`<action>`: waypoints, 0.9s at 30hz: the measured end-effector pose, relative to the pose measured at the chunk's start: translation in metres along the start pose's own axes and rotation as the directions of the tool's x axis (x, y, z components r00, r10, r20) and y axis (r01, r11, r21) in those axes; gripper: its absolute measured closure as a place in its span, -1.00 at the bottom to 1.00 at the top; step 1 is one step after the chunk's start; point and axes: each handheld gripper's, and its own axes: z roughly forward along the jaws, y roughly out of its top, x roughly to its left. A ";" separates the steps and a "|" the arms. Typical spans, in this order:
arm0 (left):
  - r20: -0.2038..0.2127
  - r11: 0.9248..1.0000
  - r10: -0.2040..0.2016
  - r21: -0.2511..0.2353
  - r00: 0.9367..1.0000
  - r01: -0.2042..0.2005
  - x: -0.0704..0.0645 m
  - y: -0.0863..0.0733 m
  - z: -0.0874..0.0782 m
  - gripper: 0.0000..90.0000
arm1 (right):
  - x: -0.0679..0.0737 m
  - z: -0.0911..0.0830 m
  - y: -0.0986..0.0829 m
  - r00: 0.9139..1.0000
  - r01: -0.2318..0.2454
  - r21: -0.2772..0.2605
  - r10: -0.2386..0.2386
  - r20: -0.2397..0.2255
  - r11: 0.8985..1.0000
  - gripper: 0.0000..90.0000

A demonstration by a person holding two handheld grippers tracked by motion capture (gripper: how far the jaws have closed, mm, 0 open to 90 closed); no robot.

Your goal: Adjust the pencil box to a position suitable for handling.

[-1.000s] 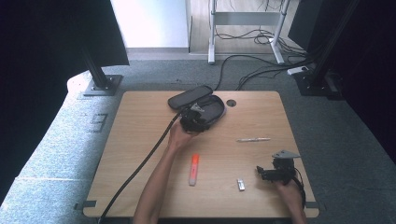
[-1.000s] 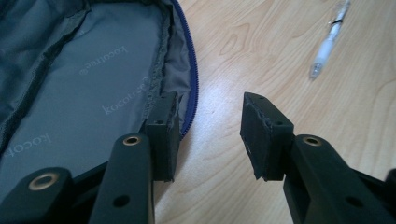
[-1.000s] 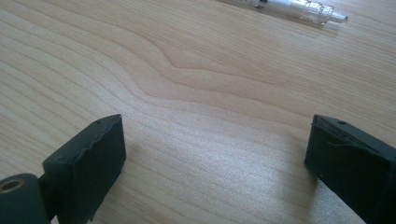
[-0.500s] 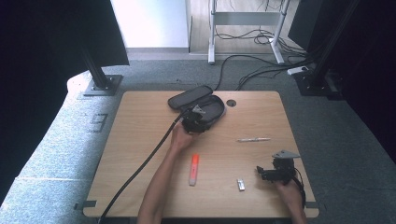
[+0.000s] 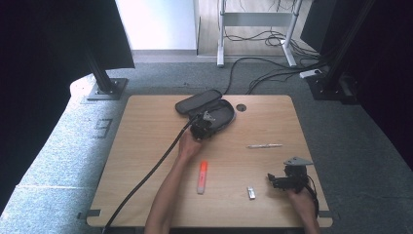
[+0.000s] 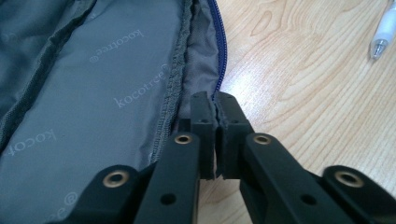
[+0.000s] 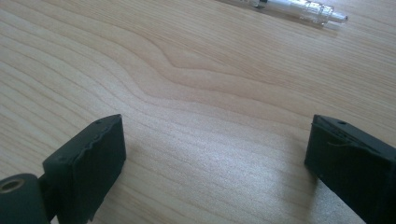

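Pouch (image 6: 93,84) rim | pinched in left hand-held gripper (image 6: 215,109) (jaws closed)

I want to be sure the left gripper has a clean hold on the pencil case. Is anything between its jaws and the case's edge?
Nothing visible. The left gripper has its jaws shut at the zipper edge of the open pencil case; the pen lies apart on the table.

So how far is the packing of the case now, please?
Done: the case lies unzipped and open. In hand: the left gripper is shut at the case's zipper edge; whether it pinches the fabric, I cannot tell. Left: the pen, marker and small silver item lie on the table; the right gripper is open, empty.
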 end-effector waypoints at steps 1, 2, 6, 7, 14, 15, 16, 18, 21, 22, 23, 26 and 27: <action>0.012 1.000 0.005 0.004 1.000 -0.005 0.000 0.000 -0.001 0.96 | 0.000 0.000 0.000 1.000 0.000 0.000 0.000 0.000 1.000 -0.90; 0.012 1.000 0.005 0.004 1.000 -0.005 0.000 0.000 -0.001 0.96 | 0.000 0.000 0.000 1.000 0.000 0.000 0.000 0.000 1.000 -0.90; 0.024 1.000 0.018 0.006 1.000 -0.018 -0.003 0.000 -0.004 0.96 | 0.000 0.000 0.000 1.000 0.000 0.000 0.000 0.000 1.000 -0.90; 0.025 1.000 0.023 0.006 0.999 -0.023 -0.005 0.000 -0.005 0.96 | 0.000 0.000 0.000 1.000 0.000 0.000 0.000 0.000 1.000 -0.90; 0.052 0.999 0.037 0.007 0.998 -0.038 -0.013 -0.002 -0.011 0.96 | 0.000 0.000 0.000 1.000 0.000 0.000 0.000 0.000 1.000 -0.90; 0.059 0.999 0.040 0.003 0.997 -0.041 -0.016 -0.002 -0.013 0.96 | 0.000 0.000 0.000 1.000 -0.001 0.000 0.001 0.000 1.000 -0.90; 0.059 0.999 0.040 0.003 0.997 -0.041 -0.016 -0.002 -0.013 0.96 | 0.000 0.000 0.000 1.000 -0.001 0.000 0.001 0.000 1.000 -0.90; 0.069 0.999 0.042 0.002 0.997 -0.042 -0.019 -0.003 -0.014 0.96 | 0.000 0.000 0.000 1.000 -0.001 0.000 0.001 0.000 1.000 -0.90; 0.085 0.999 0.048 -0.003 0.995 -0.047 -0.025 -0.004 -0.017 0.96 | 0.000 0.000 0.000 1.000 -0.001 0.000 0.001 0.000 1.000 -0.90; 0.088 0.999 0.051 -0.004 0.995 -0.051 -0.027 -0.005 -0.018 0.96 | 0.000 0.000 0.000 1.000 -0.001 0.000 0.001 0.000 1.000 -0.90; 0.088 0.999 0.051 -0.004 0.995 -0.051 -0.027 -0.005 -0.018 0.96 | 0.000 0.000 0.000 1.000 -0.001 0.000 0.001 0.000 1.000 -0.90; 0.105 0.999 0.052 -0.005 0.993 -0.052 -0.032 -0.007 -0.020 0.96 | 0.000 0.000 0.000 1.000 -0.001 0.000 0.001 0.000 1.000 -0.90; 0.108 0.998 0.057 -0.002 0.993 -0.057 -0.034 -0.007 -0.020 0.96 | 0.000 0.000 0.000 1.000 -0.001 0.000 0.001 0.000 1.000 -0.90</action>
